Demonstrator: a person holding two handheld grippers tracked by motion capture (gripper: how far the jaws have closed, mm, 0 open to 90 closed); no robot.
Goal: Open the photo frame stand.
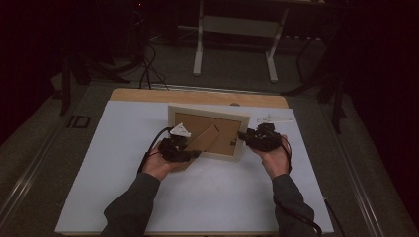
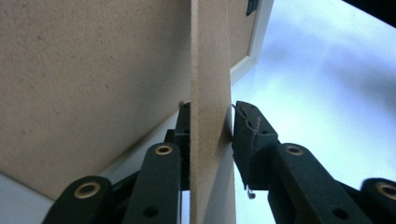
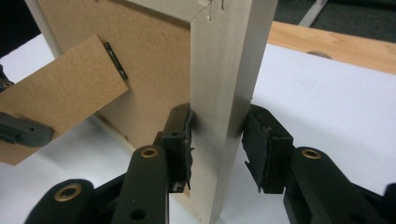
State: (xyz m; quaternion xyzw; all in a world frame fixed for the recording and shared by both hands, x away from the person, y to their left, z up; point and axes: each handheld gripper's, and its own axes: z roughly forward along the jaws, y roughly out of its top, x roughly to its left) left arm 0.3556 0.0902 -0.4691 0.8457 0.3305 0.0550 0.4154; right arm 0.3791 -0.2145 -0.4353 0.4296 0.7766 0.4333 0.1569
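The left gripper [image 2: 210, 135] pinched the flat brown fibreboard easel stand [image 2: 210, 70] of the rectangular pale wooden picture frame [image 1: 244, 140]. At the frame's three o'clock edge, the right gripper [image 3: 217, 140] clamped its smooth wooden rail above the white matte surface [image 1: 123, 163].

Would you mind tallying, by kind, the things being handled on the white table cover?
Pale wooden picture frame with brown fibreboard back: 1
Brown fibreboard easel stand hinged to that back: 1
Black hand-held gripper: 2, the left clamped on the stand, the right on the frame's side rail
Small white paper slip: 1
Total: 5
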